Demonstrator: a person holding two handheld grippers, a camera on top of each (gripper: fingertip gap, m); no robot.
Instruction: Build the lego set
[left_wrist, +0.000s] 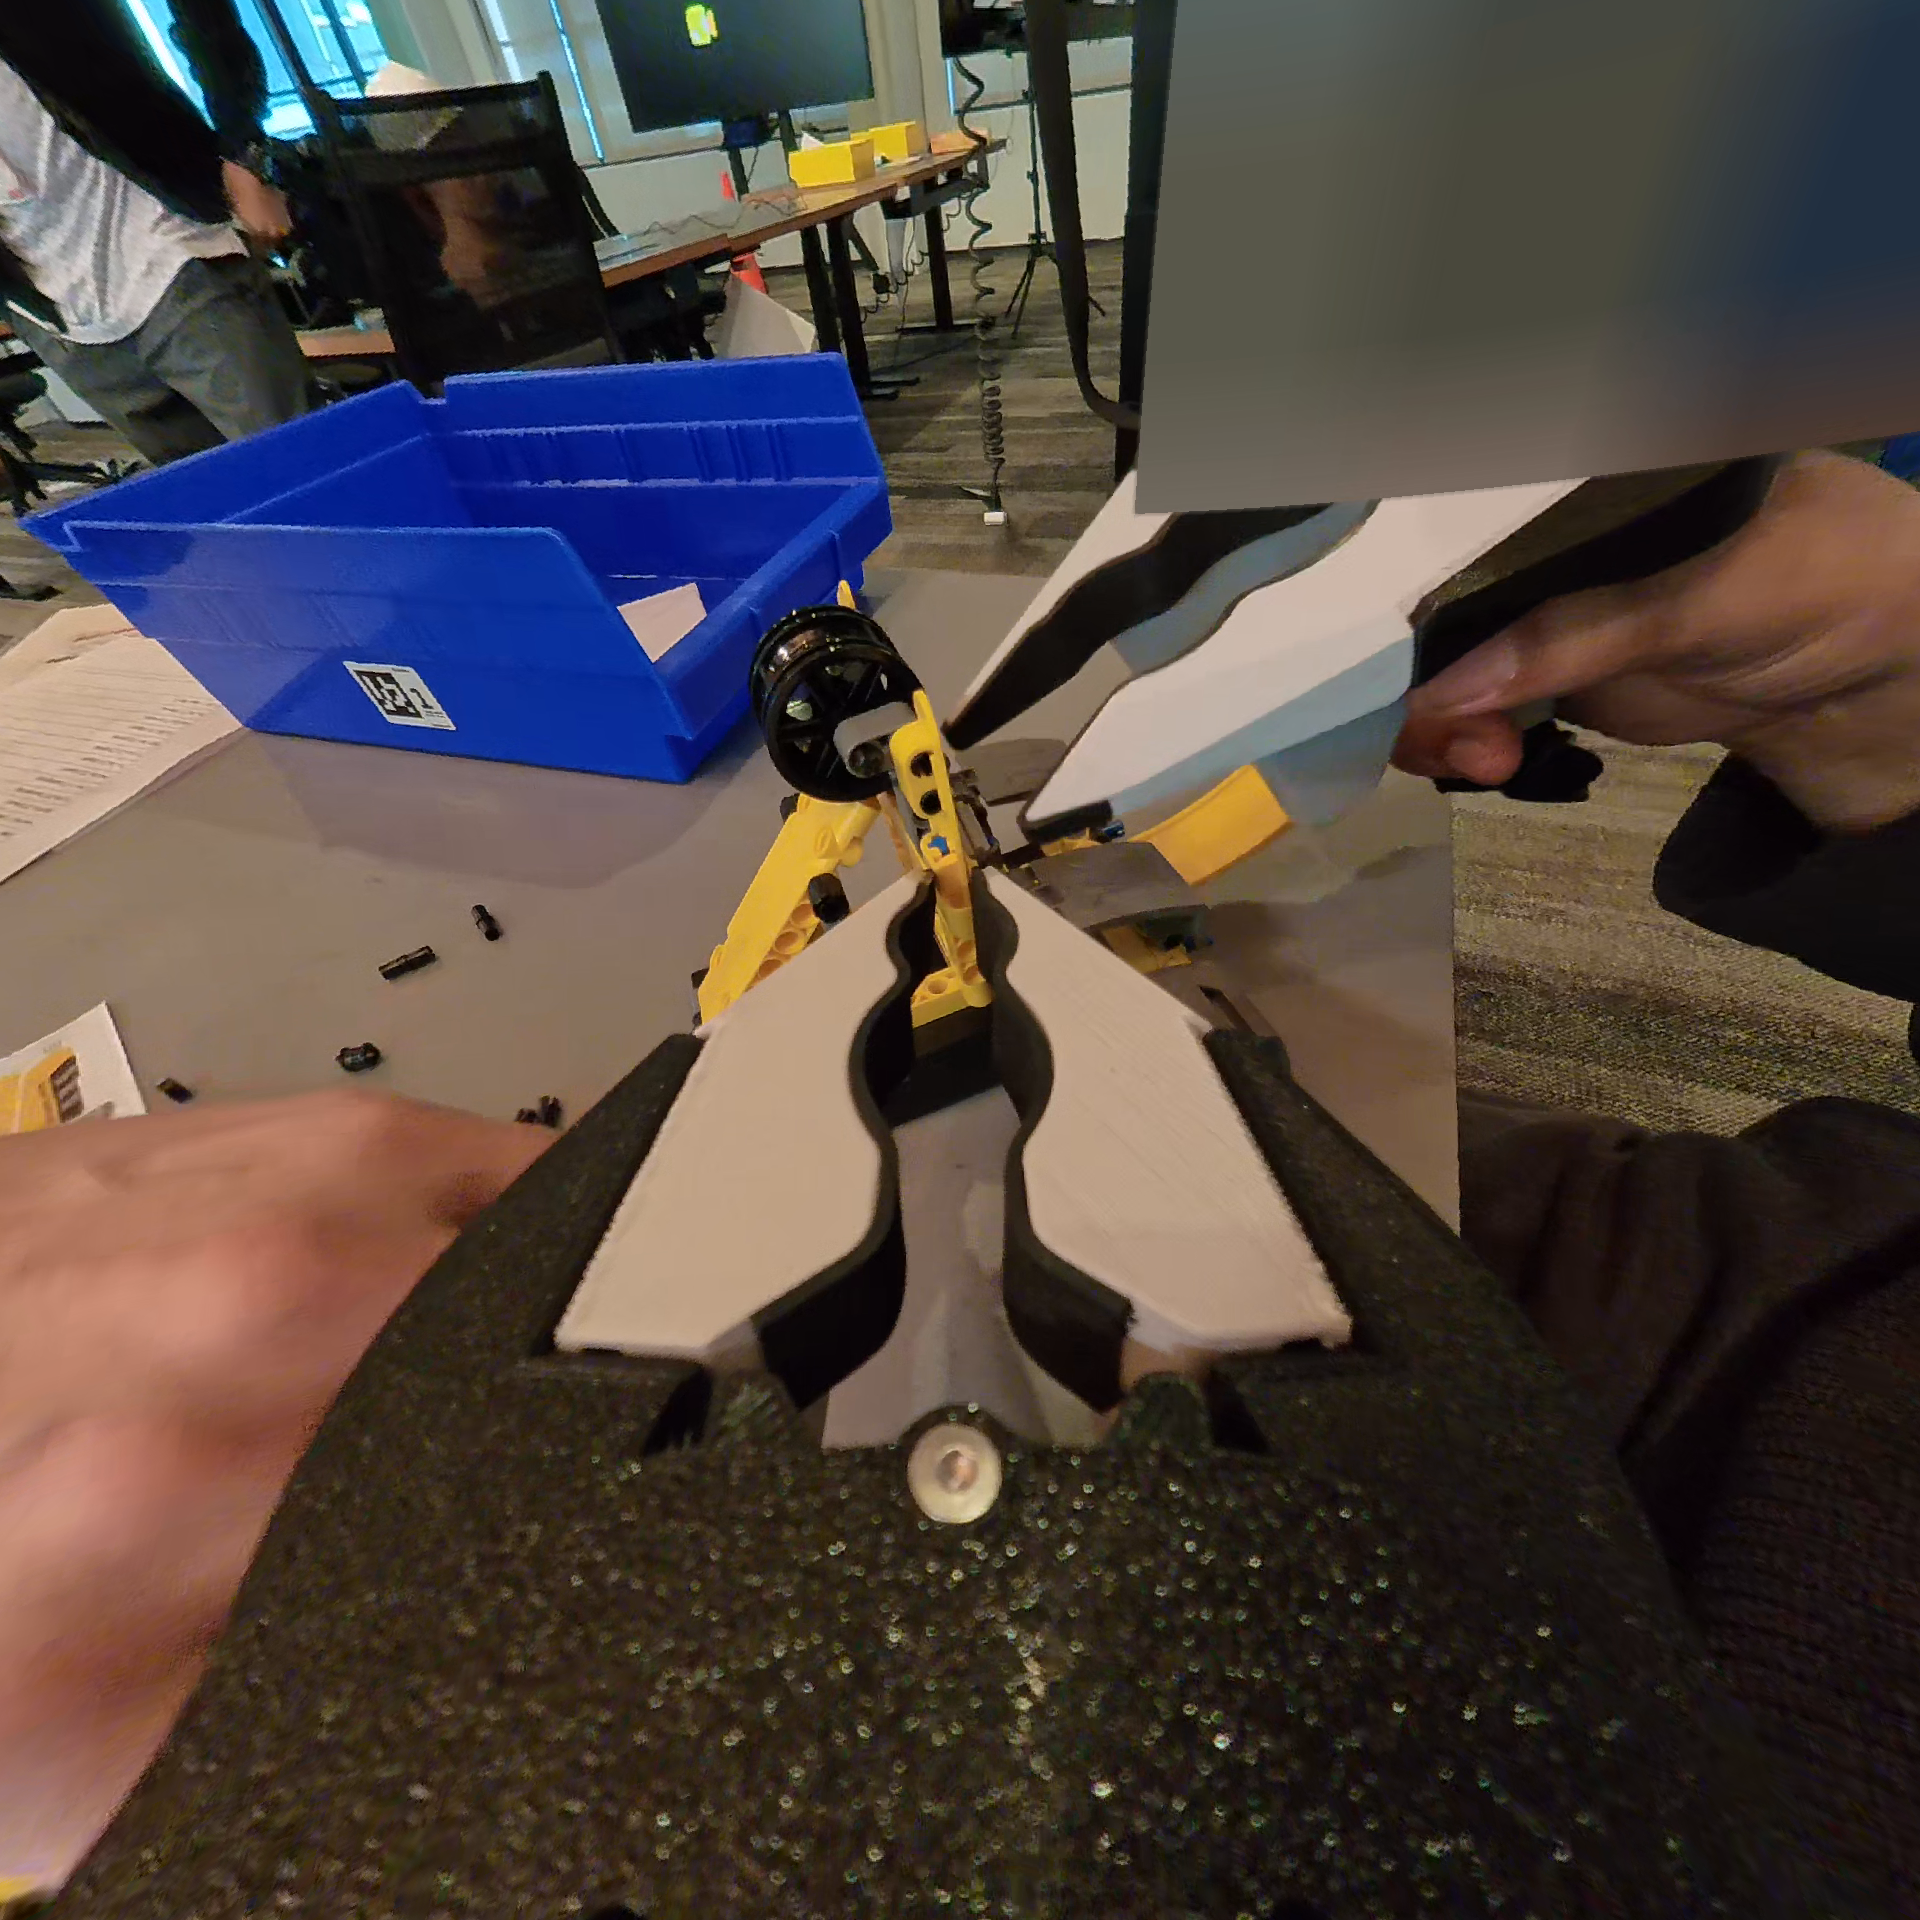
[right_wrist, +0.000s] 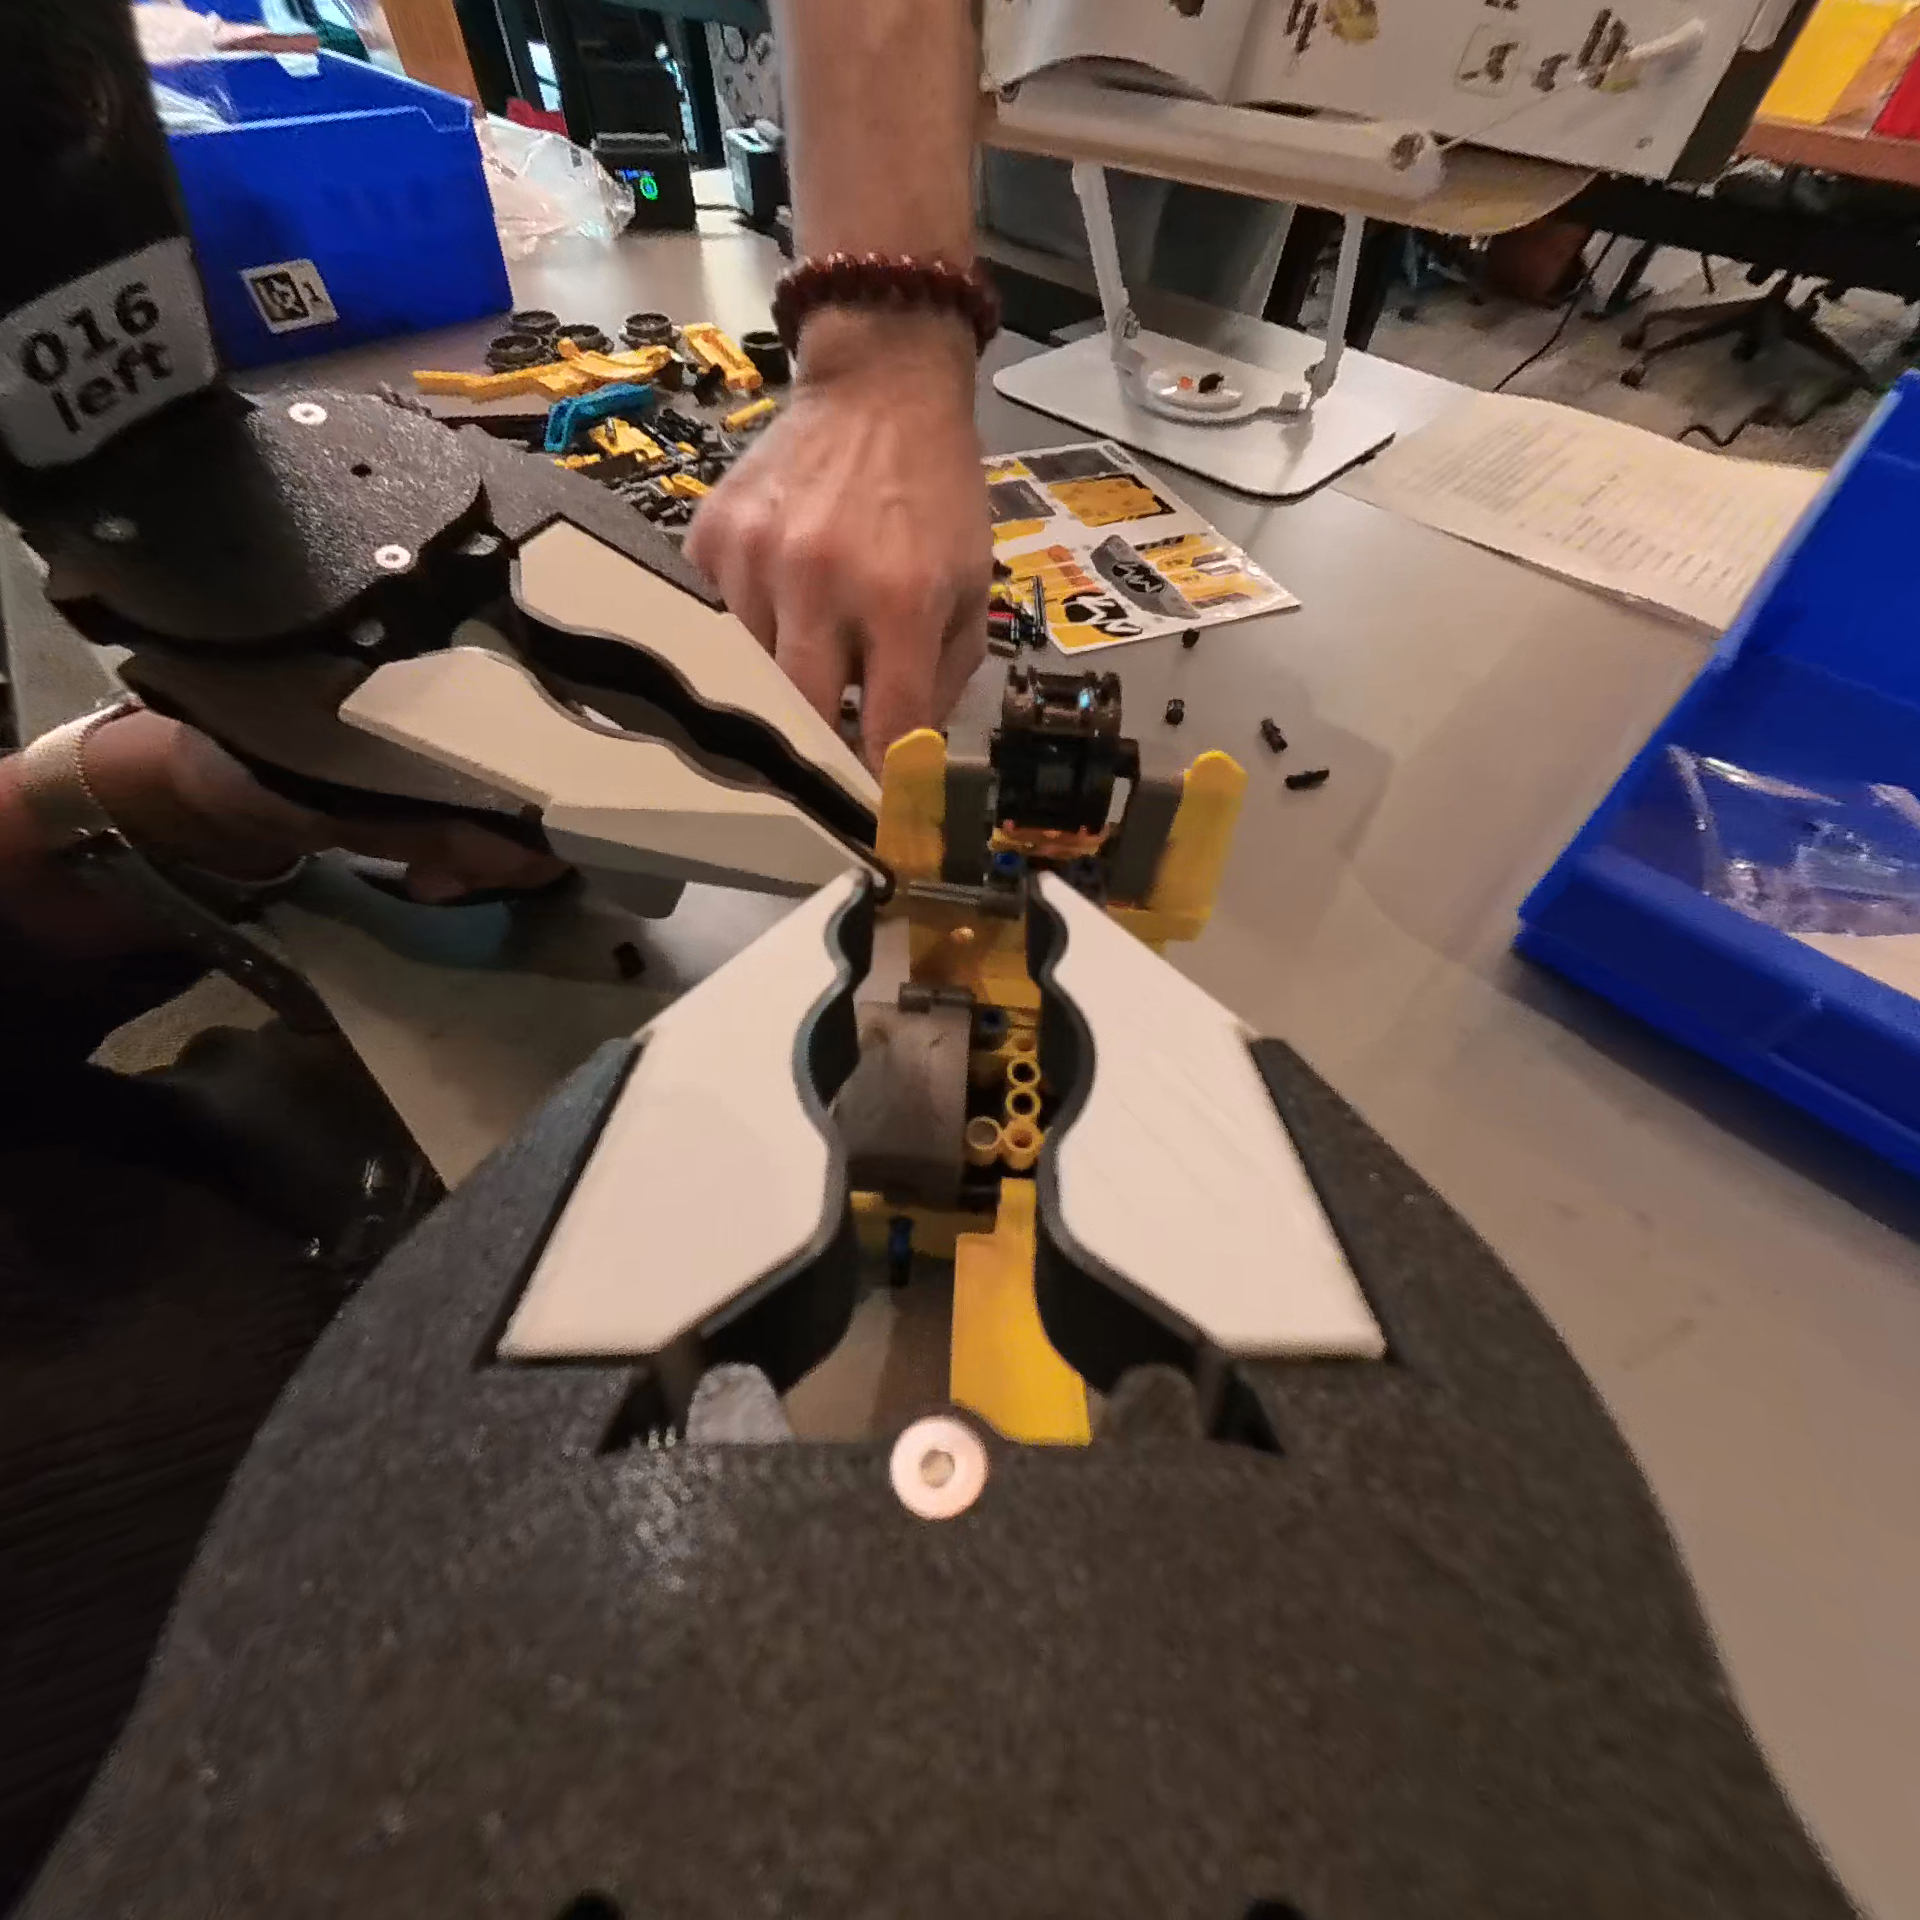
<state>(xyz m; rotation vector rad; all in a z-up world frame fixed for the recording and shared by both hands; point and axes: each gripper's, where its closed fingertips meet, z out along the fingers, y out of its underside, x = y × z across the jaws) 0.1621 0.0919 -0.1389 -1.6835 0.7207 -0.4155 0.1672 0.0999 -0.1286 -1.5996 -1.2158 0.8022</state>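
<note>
On grey table (left_wrist: 260, 831), beside blue bin (left_wrist: 468, 540), near the table's edge: yellow toy model (left_wrist: 790, 925). Left gripper (left_wrist: 951, 883) nearly closed, pinching its upright bar. Right gripper (right_wrist: 951, 894) half open, hugging its body. Might snap apart if tugged two ways. Bare hand (right_wrist: 842, 540) at the model only in right view; black wheel (left_wrist: 831, 707) only in left.
</note>
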